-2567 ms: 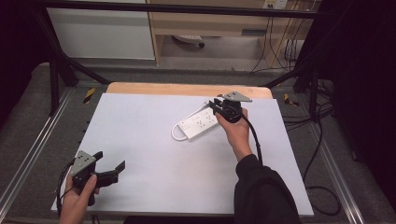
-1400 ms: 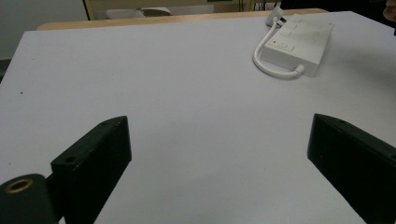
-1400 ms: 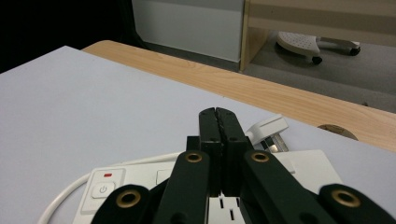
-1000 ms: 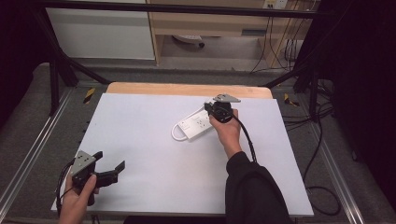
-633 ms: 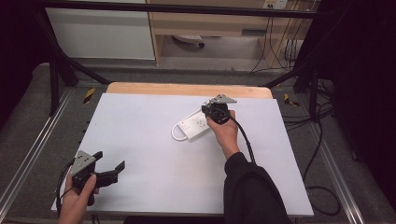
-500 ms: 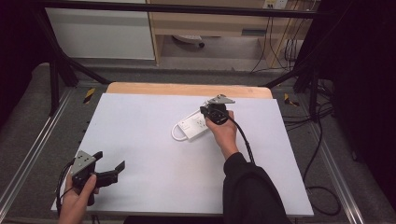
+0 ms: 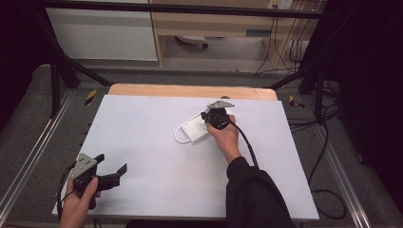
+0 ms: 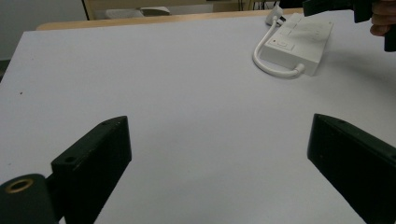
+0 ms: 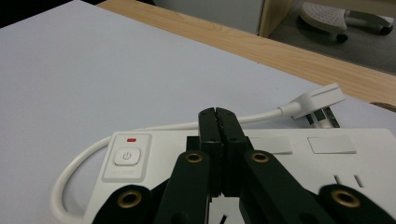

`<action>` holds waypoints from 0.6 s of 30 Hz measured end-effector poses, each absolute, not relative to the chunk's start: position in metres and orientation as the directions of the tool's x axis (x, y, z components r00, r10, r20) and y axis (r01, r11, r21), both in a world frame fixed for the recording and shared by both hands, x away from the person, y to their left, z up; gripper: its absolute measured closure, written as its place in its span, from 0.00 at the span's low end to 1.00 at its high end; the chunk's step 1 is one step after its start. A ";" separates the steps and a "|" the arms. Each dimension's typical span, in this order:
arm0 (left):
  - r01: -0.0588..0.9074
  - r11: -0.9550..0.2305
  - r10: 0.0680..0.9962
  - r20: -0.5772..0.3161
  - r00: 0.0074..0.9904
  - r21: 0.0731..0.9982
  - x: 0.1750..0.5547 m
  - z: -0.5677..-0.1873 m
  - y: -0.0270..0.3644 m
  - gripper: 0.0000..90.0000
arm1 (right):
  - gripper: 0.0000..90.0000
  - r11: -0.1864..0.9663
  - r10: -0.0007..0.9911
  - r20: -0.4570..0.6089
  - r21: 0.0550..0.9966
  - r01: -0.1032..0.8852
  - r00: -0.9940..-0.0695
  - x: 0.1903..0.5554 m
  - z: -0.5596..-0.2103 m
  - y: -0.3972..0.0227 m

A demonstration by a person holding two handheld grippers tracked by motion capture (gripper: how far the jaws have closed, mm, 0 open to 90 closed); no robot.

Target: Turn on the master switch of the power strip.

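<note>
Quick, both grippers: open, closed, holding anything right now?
Left gripper: open, jaws wide apart, nothing between them.
Right gripper: closed, jaws pressed together with nothing between them, over the white power strip.

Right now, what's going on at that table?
A person holds a gripper in each hand over a white-covered table. The right gripper, jaws shut with nothing between them, sits over a white power strip, its tips just beyond the power button. Whether they touch the strip is unclear. The strip's short cord loops round to its plug. The left gripper waits open near the table's front left corner.
</note>
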State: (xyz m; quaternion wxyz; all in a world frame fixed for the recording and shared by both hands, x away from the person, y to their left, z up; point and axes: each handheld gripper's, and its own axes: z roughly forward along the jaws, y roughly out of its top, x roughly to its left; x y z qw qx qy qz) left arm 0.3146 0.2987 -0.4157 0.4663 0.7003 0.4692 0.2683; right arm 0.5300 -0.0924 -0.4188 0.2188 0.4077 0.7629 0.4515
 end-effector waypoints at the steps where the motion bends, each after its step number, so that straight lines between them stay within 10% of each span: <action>1: 0.407 -0.125 0.907 -0.062 0.416 0.905 0.315 -0.416 0.299 0.07 | 1.00 0.260 0.819 0.036 0.867 0.425 -0.573 0.530 -0.419 -0.091; 18: 0.409 -0.121 0.908 -0.066 0.414 0.904 0.315 -0.416 0.299 0.07 | 1.00 0.278 0.804 0.040 0.857 0.435 -0.594 0.527 -0.426 -0.081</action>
